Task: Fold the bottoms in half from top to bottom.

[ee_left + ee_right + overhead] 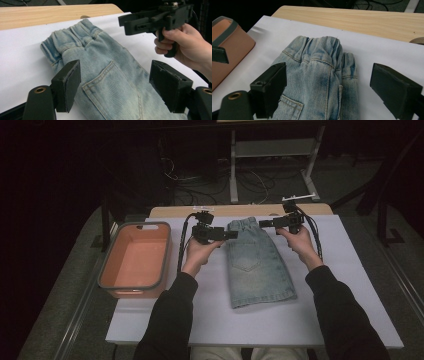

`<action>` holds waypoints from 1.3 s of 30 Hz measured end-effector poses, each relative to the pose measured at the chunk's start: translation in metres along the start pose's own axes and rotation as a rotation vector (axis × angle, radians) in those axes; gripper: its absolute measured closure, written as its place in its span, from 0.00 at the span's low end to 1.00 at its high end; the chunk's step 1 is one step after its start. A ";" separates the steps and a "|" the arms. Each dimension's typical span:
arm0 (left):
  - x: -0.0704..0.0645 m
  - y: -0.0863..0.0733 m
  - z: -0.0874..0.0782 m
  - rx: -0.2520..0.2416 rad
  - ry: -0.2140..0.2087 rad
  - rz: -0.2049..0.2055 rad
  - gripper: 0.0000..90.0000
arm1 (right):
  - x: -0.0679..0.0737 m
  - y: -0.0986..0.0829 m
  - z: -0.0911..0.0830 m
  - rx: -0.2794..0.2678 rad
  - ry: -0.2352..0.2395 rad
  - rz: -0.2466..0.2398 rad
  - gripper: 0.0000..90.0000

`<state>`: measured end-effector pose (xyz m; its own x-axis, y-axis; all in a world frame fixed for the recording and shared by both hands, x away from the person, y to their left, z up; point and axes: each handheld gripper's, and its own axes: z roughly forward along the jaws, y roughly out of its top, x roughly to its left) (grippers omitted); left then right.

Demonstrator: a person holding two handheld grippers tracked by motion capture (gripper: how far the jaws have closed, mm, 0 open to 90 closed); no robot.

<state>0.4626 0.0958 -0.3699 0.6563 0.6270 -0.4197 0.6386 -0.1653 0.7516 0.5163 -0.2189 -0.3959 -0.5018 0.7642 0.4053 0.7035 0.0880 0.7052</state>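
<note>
The right gripper (325, 92) hangs with its two black jaws spread wide — nothing sits between the pads. Between and beyond them lie folded light-blue denim shorts (322, 75), elastic waistband toward the far side, a back pocket corner showing beside the left jaw. The shorts rest on a white mat (374, 53) over a wooden table (362, 18). At the left edge stands an orange bin (230, 47) with a grey rim
</note>
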 end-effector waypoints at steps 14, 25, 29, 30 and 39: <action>0.022 -0.006 0.012 -0.031 0.059 -0.086 0.28 | -0.012 -0.005 0.003 0.002 -0.036 0.053 0.15; 0.035 -0.015 0.029 -0.034 0.112 -0.187 0.30 | -0.019 -0.013 0.014 0.040 -0.060 0.089 0.18; 0.039 -0.017 0.033 -0.035 0.117 -0.200 0.30 | -0.016 -0.015 0.019 0.045 -0.062 0.081 0.23; 0.040 -0.018 0.034 -0.037 0.122 -0.204 0.31 | -0.015 -0.015 0.020 0.050 -0.068 0.079 0.25; 0.050 -0.028 0.045 -0.009 0.154 -0.270 0.40 | -0.011 -0.015 0.024 0.063 -0.072 0.051 0.36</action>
<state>0.4959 0.0974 -0.4348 0.3942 0.7557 -0.5230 0.7773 0.0295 0.6284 0.5228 -0.2135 -0.4248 -0.4285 0.8126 0.3951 0.7585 0.0859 0.6460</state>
